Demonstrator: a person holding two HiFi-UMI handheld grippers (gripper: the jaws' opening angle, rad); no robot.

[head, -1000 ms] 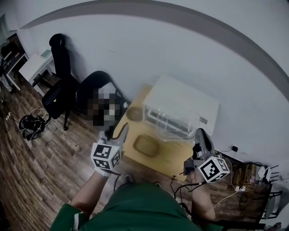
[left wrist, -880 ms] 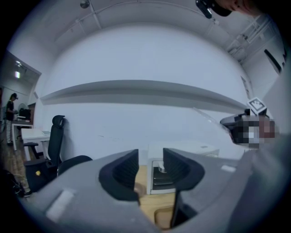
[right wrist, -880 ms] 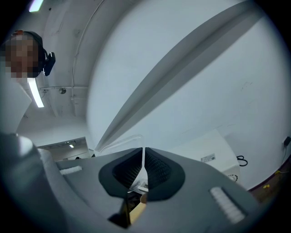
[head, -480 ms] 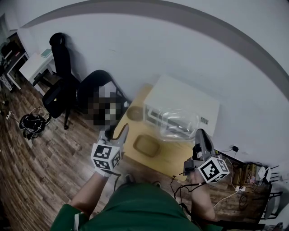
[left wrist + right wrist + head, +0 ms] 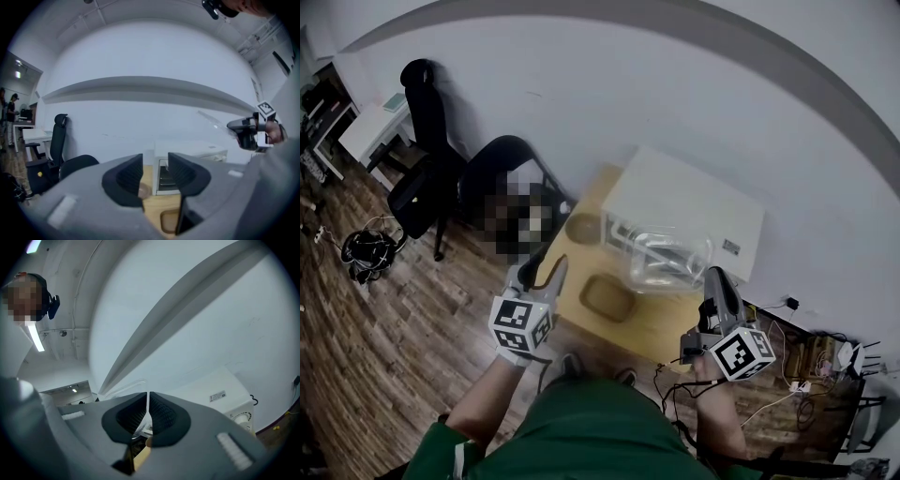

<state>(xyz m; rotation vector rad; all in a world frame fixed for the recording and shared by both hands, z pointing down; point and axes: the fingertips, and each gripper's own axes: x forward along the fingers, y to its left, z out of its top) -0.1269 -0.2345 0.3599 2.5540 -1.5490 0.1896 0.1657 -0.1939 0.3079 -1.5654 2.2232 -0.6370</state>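
A clear plastic tub (image 5: 670, 255) is held in the air over the far right part of the wooden table (image 5: 667, 325), just in front of the white appliance (image 5: 694, 202) that stands at the table's far edge. It is pinched by its near rim in the right gripper (image 5: 712, 274), and in the right gripper view the jaws are seen pressed together on that thin clear wall, edge-on between the pads. The tub's long axis is laid roughly across the table, parallel to the appliance's front, and its body is carried out and away from the gripper. Whether the open side faces fully up cannot be told through the clear plastic. The step in hand is judged to be a carry, with nothing yet set down. Any move from here calls for a steady pinch, since only a thin rim is gripped and the rest hangs free. The left gripper (image 5: 553, 270) is held low at the table's near left edge, jaws apart, with nothing between them. A tan tray (image 5: 607, 298) lies near the table's near edge, and a round dish (image 5: 581, 230) at its far left corner. Black chairs (image 5: 427, 178) stand beyond on the wood floor (image 5: 375, 323).
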